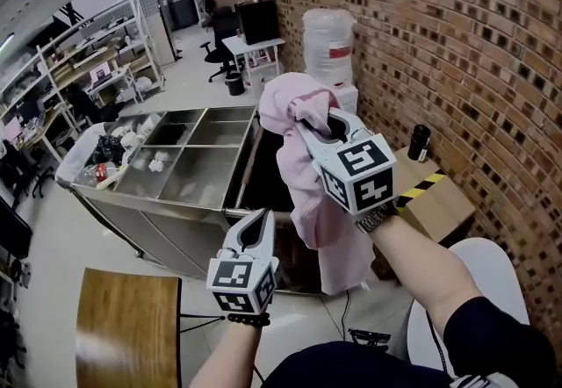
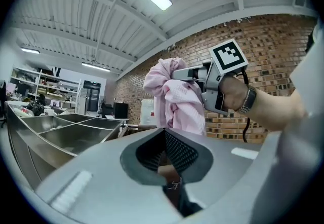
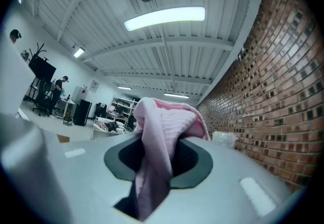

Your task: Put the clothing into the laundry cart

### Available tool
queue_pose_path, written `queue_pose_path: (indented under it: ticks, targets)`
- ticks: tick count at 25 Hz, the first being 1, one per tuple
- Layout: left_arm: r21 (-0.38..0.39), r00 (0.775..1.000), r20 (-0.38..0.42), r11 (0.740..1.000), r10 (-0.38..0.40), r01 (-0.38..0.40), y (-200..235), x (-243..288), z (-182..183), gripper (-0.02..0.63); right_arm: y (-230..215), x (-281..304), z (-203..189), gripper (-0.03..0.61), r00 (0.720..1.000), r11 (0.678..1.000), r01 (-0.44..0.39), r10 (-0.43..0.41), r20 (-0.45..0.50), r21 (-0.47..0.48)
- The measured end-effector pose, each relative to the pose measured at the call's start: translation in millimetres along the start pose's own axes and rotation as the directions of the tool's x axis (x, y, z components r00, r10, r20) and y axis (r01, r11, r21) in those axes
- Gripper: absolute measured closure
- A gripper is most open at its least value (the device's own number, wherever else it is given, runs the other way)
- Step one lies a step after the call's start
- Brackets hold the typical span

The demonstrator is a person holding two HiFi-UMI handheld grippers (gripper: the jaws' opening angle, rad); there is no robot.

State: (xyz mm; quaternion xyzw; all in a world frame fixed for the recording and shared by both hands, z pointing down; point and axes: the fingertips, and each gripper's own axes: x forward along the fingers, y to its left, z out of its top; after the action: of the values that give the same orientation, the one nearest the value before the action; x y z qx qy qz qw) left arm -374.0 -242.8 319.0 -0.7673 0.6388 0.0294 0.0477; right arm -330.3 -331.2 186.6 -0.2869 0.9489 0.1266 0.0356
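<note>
The pink garment (image 1: 303,180) hangs lengthwise from the right gripper's (image 1: 337,125) clenched jaws, apparently over the laundry cart's (image 1: 176,224) dark right-hand compartment at centre frame, while the lower left gripper (image 1: 261,218) is closed and empty.

Right tongs (image 2: 176,73) clamp the pink garment (image 2: 174,106) aloft.

The floor (image 1: 48,241) carries a steel cart (image 1: 158,219) at centre, with small scraps in its open compartments and a bag (image 1: 77,149) of litter at its 9 o'clock end. A wooden bench (image 1: 127,325) stands at 7 o'clock. At 3 o'clock, a box (image 1: 439,206) bears a bottle (image 1: 420,142).
</note>
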Motion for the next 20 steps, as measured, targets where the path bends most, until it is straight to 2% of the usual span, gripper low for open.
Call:
queue_pose_path:
  ticks: [5, 11, 14, 16, 18, 20]
  targets:
    - [0.010, 1.000, -0.021, 1.000, -0.015, 0.015, 21.8, 2.4, -13.4, 0.612, -6.3, 36.4, -54.6, 0.463, 0.992, 0.999, 0.024, -0.020, -0.126, 0.025]
    - [-0.026, 0.999, -0.025, 0.999, -0.023, 0.023, 41.0, 3.6, -17.1, 0.612, -3.8, 69.2, -105.5, 0.463, 0.972, 0.999, 0.032, -0.023, -0.232, 0.036]
    - [-0.032, 0.999, -0.031, 0.999, -0.028, 0.027, 46.8, 5.6, -21.3, 0.612, 2.0, 86.1, -132.8, 0.462, 0.953, 0.999, 0.014, -0.002, -0.303, 0.037]
    - [-0.032, 0.999, -0.037, 0.999, -0.030, 0.029, 53.3, 6.6, -25.7, 0.612, 8.5, 97.8, -154.8, 0.456, 0.930, 0.999, -0.010, 0.023, -0.367, 0.035]
    - [-0.042, 0.999, -0.038, 0.999, -0.030, 0.028, 60.2, 7.0, -27.1, 0.612, 17.7, 108.0, -178.3, 0.427, 0.897, 0.999, -0.047, 0.049, -0.440, 0.015]
    - [-0.051, 0.999, -0.039, 0.998, -0.028, 0.026, 67.0, 6.2, -28.7, 0.612, 28.1, 114.0, -195.6, 0.316, 0.868, 0.997, -0.082, 0.071, -0.492, -0.001]
